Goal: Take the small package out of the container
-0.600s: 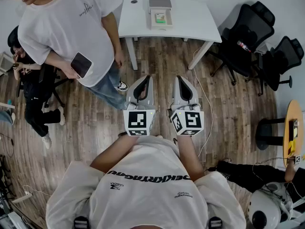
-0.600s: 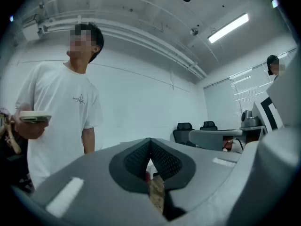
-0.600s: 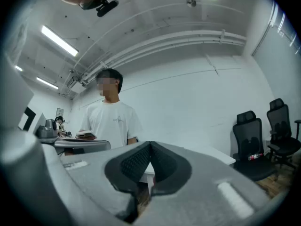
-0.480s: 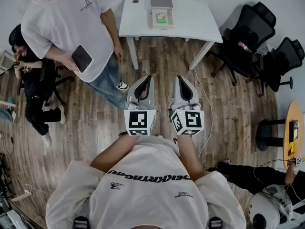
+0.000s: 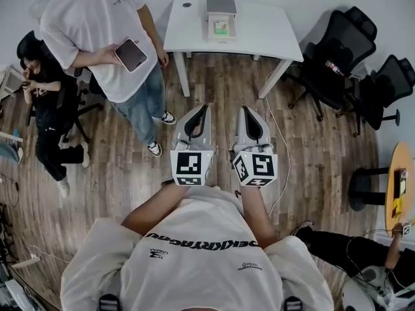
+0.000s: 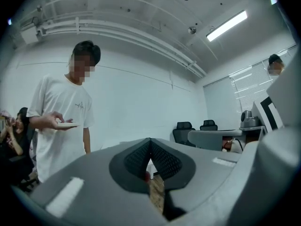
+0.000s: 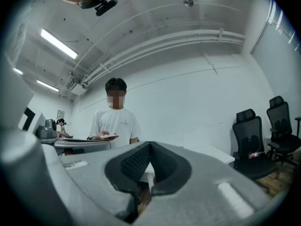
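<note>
On the white table (image 5: pixel 259 31) at the far end of the room stands a grey open-lidded container (image 5: pixel 220 19) with a small green package (image 5: pixel 220 26) inside it. My left gripper (image 5: pixel 198 112) and right gripper (image 5: pixel 247 111) hang side by side over the wooden floor, well short of the table, both pointing level toward it. In the left gripper view the left gripper (image 6: pixel 150 142) has its pads pressed together, empty. In the right gripper view the right gripper (image 7: pixel 150 146) is likewise shut on nothing. The table edge (image 7: pixel 221 153) shows behind the jaws.
A person in a white shirt (image 5: pixel 97 37) stands left of the table holding a phone (image 5: pixel 131 54). Another person (image 5: pixel 39 96) sits at the far left. Black office chairs (image 5: pixel 337 50) stand right of the table. A cable (image 5: pixel 280 141) runs along the floor. A round table (image 5: pixel 399 180) is at the right edge.
The standing person has stepped back to the left and raised the phone. The table sits slightly lower in the head view. Both grippers have kept their places and stayed shut.
</note>
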{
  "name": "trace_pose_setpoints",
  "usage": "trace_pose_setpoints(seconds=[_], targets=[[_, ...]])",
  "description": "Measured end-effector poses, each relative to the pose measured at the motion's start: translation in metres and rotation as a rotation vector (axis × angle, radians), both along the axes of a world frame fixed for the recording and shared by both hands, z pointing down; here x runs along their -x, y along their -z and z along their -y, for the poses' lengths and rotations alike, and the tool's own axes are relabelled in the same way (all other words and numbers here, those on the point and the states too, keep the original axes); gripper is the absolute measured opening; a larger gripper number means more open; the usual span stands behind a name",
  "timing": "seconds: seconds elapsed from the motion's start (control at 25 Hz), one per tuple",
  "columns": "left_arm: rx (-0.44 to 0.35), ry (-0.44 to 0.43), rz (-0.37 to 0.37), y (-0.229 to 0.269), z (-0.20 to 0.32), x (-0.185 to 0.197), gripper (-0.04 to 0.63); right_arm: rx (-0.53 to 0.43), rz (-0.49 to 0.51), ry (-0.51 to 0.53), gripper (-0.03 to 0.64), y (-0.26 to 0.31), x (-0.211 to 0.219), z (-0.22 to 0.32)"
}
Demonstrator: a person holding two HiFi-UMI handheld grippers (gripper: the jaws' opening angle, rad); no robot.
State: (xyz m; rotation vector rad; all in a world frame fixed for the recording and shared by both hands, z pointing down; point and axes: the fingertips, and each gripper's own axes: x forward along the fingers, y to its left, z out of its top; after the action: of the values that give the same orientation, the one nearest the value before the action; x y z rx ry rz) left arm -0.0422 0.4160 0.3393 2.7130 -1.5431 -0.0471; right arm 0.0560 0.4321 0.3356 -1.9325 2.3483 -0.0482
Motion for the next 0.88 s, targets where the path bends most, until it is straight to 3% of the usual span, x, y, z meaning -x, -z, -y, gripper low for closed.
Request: trace_pose_setpoints(seconds=[0.48,0.88], targets=[[-0.007,0.043,0.001,-0.007,-0.019,-0.018,0.008,-0.015,0.012,0.015,0.0,0.001,-0.026,-0.014],[-0.005,0.047,-0.003,-0.014,-0.003,-0.03,0.008,0.002,-0.008,0.025,0.0,-0.009,-0.031,0.002]])
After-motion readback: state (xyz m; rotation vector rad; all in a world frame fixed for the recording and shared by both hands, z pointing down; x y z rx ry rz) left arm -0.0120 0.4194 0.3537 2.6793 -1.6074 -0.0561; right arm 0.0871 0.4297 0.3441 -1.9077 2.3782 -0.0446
